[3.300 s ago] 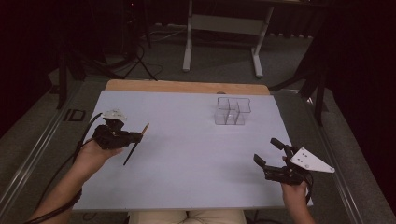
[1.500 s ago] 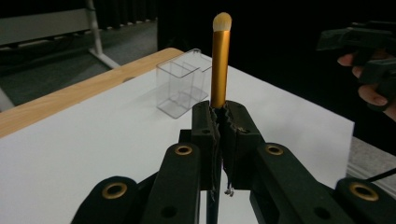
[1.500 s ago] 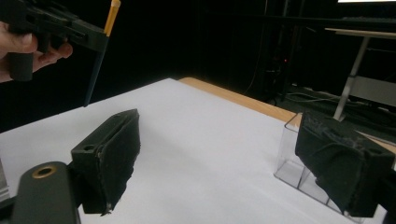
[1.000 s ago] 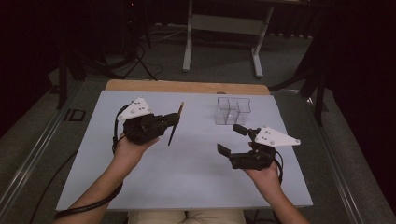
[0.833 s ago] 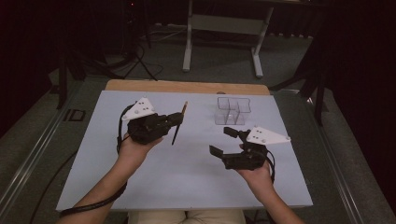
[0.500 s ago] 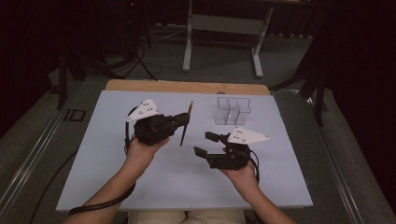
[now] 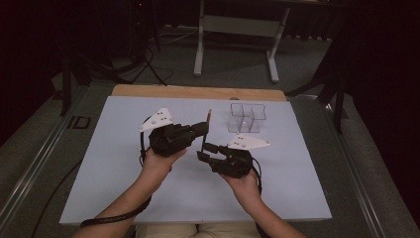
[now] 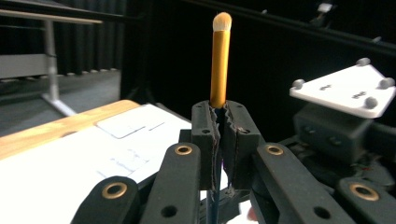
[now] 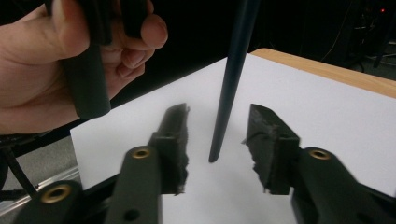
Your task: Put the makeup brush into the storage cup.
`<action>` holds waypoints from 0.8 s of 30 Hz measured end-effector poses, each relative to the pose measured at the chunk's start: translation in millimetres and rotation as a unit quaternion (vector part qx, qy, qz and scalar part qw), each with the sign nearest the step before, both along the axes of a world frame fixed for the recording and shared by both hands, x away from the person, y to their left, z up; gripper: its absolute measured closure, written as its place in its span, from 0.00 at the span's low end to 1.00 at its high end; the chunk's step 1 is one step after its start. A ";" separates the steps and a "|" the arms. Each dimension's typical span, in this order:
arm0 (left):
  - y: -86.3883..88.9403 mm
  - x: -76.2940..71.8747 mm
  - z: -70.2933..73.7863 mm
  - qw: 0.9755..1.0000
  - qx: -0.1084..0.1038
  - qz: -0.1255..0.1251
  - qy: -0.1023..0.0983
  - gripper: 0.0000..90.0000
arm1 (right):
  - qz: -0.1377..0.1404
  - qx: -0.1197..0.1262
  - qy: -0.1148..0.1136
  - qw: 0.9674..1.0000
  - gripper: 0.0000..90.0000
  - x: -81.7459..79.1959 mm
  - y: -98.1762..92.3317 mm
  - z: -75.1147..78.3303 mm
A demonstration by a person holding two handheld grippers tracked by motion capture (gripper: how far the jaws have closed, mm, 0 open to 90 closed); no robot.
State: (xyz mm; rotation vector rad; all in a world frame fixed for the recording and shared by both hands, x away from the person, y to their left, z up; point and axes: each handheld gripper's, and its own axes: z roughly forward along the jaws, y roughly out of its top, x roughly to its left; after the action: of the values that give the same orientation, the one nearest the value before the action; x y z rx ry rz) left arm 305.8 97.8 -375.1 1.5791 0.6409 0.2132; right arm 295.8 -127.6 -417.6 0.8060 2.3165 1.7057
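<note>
A makeup brush (image 7: 206, 130) with a gold ferrule (image 8: 220, 60), a pale tip and a dark handle stands nearly upright over the table's middle. My left gripper (image 7: 202, 129) is shut on it just below the ferrule, and its pads (image 8: 205, 135) press the shaft from both sides. My right gripper (image 7: 203, 151) sits just below and to the right. The handle's lower end (image 9: 228, 98) hangs between its two pads (image 9: 175, 135) without touching either. Its jaws have just been closing around the handle.
A clear plastic organiser (image 7: 246, 118) with several compartments stands at the back right of the white table sheet (image 7: 109, 148). A wooden edge (image 7: 198, 92) runs along the far side. The hand (image 9: 51, 60) holding the left gripper is close on the left in the right gripper view.
Both hands have come together towards the table's middle. The right gripper slid left under the brush and its jaws have narrowed around the handle's end. The left keeps its grip.
</note>
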 end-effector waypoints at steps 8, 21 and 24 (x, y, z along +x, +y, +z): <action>-3.7 -1.7 1.4 1.000 -0.002 -0.001 -0.006 0.94 | -0.002 -0.008 0.006 1.000 0.84 0.3 1.0 -1.4; -2.9 -1.3 2.8 1.000 0.000 -0.015 -0.009 0.93 | 0.005 0.001 0.019 1.000 0.95 1.2 -5.6 -0.3; -4.1 -2.5 6.0 0.999 0.022 -0.028 -0.015 0.87 | 0.004 -0.014 0.008 1.000 0.96 1.9 -7.7 0.3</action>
State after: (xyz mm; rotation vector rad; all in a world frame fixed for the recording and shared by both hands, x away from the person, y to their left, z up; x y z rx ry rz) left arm 303.4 93.8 -369.1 1.6319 0.5711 0.2106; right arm 297.6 -135.3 -417.3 0.8084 2.3523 1.6730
